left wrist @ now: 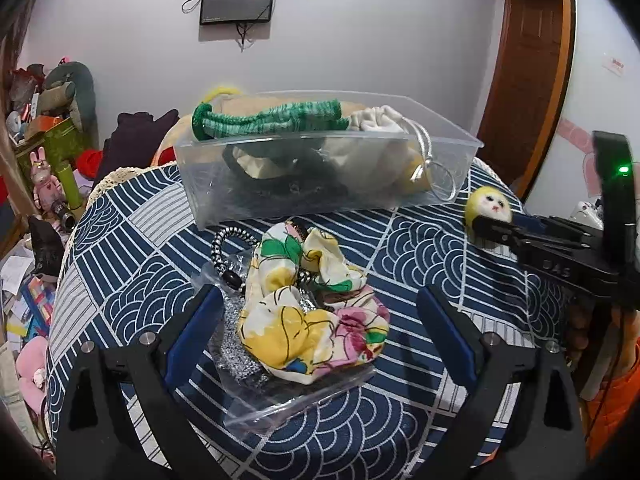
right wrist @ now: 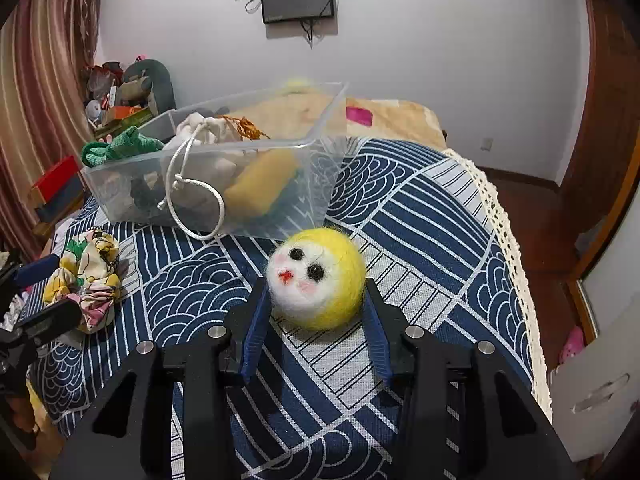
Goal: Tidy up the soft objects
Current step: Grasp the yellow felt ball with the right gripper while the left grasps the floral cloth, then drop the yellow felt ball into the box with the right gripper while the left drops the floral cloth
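A floral fabric scrunchie lies on a clear plastic bag on the blue patterned cloth, between the wide-open fingers of my left gripper. It also shows in the right wrist view. A yellow and white felt ball with a face sits between the blue pads of my right gripper, which touch its sides. The ball also shows in the left wrist view. A clear plastic box behind holds a green knitted piece, a white drawstring pouch and other soft items.
A black and white spiral hair tie lies beside the scrunchie. The table has a lace-edged right side. Clutter and plush toys stand at the left. A wooden door is at the right.
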